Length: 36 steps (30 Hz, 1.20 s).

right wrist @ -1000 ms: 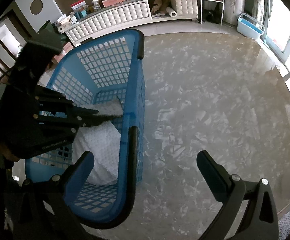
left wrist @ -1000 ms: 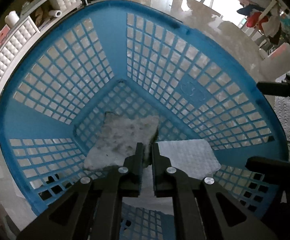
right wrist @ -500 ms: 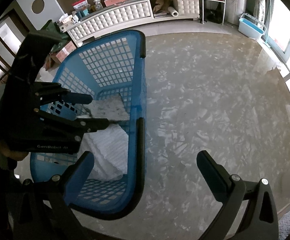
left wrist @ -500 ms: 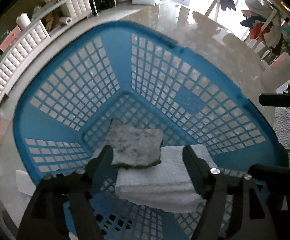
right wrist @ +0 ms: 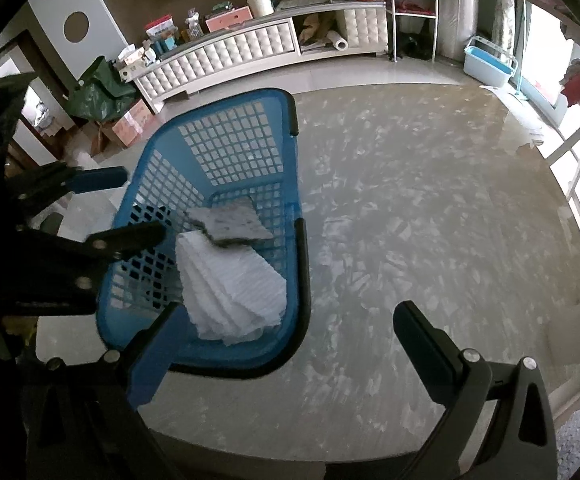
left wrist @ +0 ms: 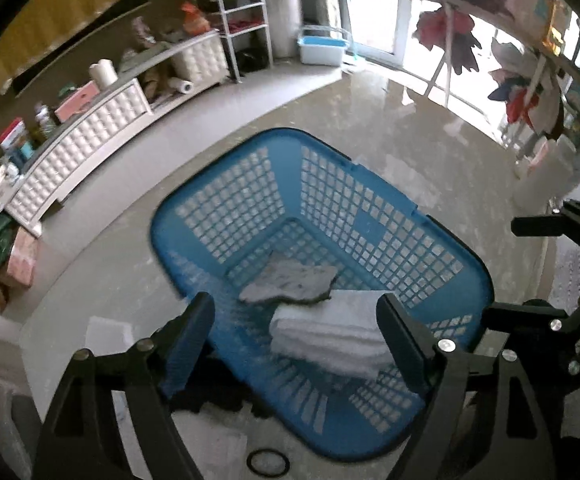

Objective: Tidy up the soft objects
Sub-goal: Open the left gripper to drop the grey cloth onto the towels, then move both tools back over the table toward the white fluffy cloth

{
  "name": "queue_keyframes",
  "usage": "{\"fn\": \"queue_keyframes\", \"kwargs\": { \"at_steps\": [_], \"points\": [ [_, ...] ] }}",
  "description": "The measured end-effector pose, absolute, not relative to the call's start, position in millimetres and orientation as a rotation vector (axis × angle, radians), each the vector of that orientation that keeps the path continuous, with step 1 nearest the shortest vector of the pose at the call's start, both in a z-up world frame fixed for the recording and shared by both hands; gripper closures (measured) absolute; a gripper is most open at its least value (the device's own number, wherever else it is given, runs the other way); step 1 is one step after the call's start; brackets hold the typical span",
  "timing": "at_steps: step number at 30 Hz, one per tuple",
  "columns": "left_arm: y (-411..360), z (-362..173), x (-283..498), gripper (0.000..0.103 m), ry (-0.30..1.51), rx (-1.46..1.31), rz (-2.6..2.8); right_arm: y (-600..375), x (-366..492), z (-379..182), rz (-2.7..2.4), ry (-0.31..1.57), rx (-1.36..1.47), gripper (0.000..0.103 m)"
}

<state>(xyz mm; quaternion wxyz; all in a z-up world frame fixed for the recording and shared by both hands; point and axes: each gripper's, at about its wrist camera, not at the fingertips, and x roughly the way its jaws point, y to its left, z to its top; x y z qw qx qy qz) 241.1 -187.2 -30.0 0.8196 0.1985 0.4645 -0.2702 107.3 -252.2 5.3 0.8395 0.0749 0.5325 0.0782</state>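
A blue mesh laundry basket [left wrist: 374,216] [right wrist: 218,144] stands on the glossy floor. Inside it lies a stack of folded white cloths [left wrist: 330,332] [right wrist: 230,280], with a flat grey speckled cloth [left wrist: 290,284] [right wrist: 230,224] resting partly on top. My left gripper [left wrist: 298,332] is open and empty, raised above the basket's near side; it also shows in the right wrist view [right wrist: 138,208]. My right gripper [right wrist: 286,344] is open and empty, above the floor just right of the basket.
A long white tufted cabinet [right wrist: 226,56] with clutter on top runs along the far wall. A metal shelf rack [left wrist: 246,8] and a small blue-white tub [right wrist: 490,60] stand near the window. A drying rack with clothes [left wrist: 490,40] is at right. A black ring [left wrist: 268,464] lies on the floor.
My left gripper opened, let go of the grey cloth onto the white stack, and pulled up and back out of the basket. My right gripper stayed open and nearly still.
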Motion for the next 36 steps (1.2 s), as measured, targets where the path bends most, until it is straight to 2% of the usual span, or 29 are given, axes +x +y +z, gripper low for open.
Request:
{"fn": "queue_keyframes", "kwargs": {
  "at_steps": [5, 9, 23, 36],
  "points": [
    [-166, -13, 223, 0.014, 0.952, 0.414, -0.514, -246, 93, 17, 0.168, 1.093, 0.156, 0.000],
    [-150, -2, 207, 0.000, 0.920, 0.395, -0.486, -239, 86, 24, 0.174, 1.072, 0.155, 0.000],
    [-101, 20, 149, 0.000, 0.856, 0.320, -0.493, -201, 68, 33, 0.208, 1.049, 0.107, 0.000],
    [-38, 13, 115, 0.000, 0.855, 0.303, -0.403, -148, 68, 22, 0.305, 1.059, 0.040, 0.000]
  ]
}}
